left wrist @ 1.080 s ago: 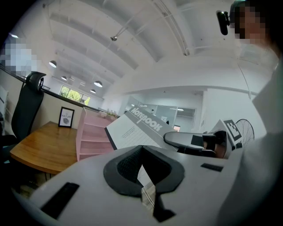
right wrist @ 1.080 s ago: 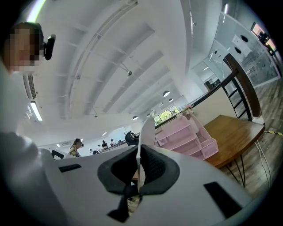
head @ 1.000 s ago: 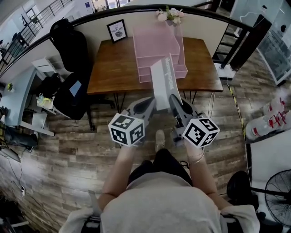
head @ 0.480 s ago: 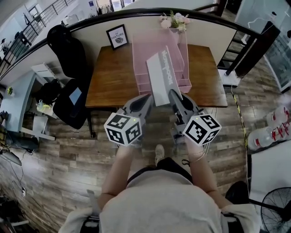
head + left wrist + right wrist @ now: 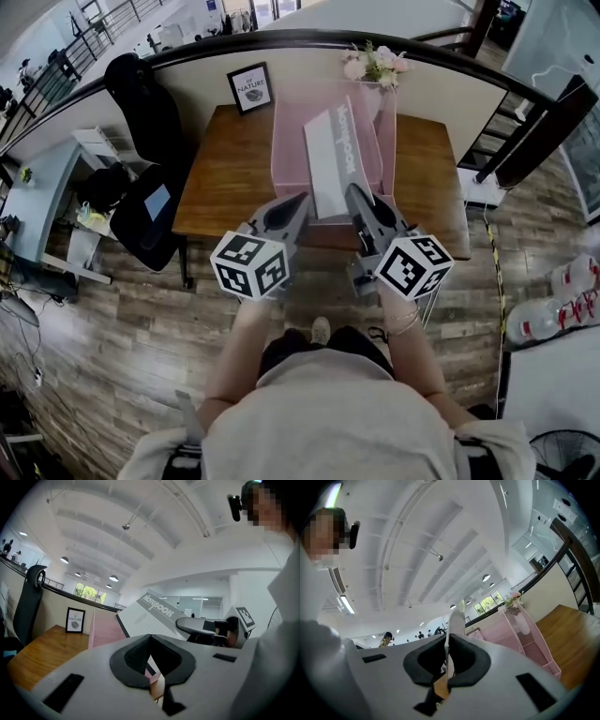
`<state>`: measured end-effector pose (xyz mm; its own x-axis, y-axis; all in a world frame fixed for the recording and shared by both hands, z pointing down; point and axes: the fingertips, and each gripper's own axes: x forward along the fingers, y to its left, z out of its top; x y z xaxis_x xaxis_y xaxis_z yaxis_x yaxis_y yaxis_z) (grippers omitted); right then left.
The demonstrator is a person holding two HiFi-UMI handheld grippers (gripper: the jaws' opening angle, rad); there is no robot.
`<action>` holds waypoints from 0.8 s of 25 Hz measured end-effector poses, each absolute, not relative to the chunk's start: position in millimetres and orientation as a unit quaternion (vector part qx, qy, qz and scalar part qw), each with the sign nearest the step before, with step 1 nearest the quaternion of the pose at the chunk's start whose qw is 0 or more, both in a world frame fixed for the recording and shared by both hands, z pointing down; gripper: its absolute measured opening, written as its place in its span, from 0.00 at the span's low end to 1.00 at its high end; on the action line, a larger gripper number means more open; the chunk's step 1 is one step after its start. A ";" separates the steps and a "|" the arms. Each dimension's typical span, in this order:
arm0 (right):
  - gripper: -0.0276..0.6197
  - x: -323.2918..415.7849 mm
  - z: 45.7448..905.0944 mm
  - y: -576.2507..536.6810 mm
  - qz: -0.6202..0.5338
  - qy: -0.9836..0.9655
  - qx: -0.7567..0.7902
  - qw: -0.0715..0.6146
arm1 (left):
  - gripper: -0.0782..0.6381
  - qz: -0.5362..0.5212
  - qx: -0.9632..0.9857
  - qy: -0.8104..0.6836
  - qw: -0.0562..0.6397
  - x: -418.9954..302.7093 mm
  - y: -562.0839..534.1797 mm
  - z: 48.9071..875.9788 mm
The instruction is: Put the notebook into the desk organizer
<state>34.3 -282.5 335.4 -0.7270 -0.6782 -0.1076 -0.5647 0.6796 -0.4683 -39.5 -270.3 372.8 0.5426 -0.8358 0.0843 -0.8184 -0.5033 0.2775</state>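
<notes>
Upper centre of the head view: the right gripper [image 5: 354, 197] clamps the lower edge of the notebook [image 5: 330, 159], held tilted above the pink organizer [image 5: 284, 141] on the desk [image 5: 225, 178]. The left gripper [image 5: 298, 202], jaws drawn to a slit, sits just beside the notebook's lower left corner; whether it pinches anything is unclear. The carry appears nearly done, and lowering the notebook into a tray likely follows. The notebook hides the organizer's tiers.
</notes>
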 end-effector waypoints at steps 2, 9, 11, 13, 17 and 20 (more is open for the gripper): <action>0.06 34.9 338.5 -287.2 -0.212 0.906 -0.340 0.137 | 0.13 -0.032 0.864 -0.481 0.144 -38.8 -273.8 373.9; 0.06 37.3 347.7 -299.2 -0.226 0.902 -0.341 0.139 | 0.13 -0.029 0.860 -0.487 0.148 -39.8 -284.9 379.4; 0.06 37.9 348.9 -305.1 -0.230 0.900 -0.343 0.142 | 0.13 -0.029 0.860 -0.487 0.149 -40.7 -289.8 379.3; 0.06 35.6 349.3 -311.1 -0.234 0.897 -0.346 0.145 | 0.13 -0.030 0.860 -0.488 0.149 -44.2 -294.7 378.2; 0.06 29.4 348.4 -317.2 -0.236 0.894 -0.353 0.145 | 0.13 -0.035 0.858 -0.490 0.153 -53.8 -303.0 375.4; 0.06 27.1 345.7 -323.2 -0.233 0.892 -0.362 0.141 | 0.13 -0.041 0.857 -0.490 0.153 -62.3 -310.5 369.5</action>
<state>27.1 -323.2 345.7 -0.6982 -0.7110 -0.0836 -0.5795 0.6299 -0.5171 -62.3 -310.5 369.5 0.5159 -0.8530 0.0788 -0.8278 -0.4728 0.3020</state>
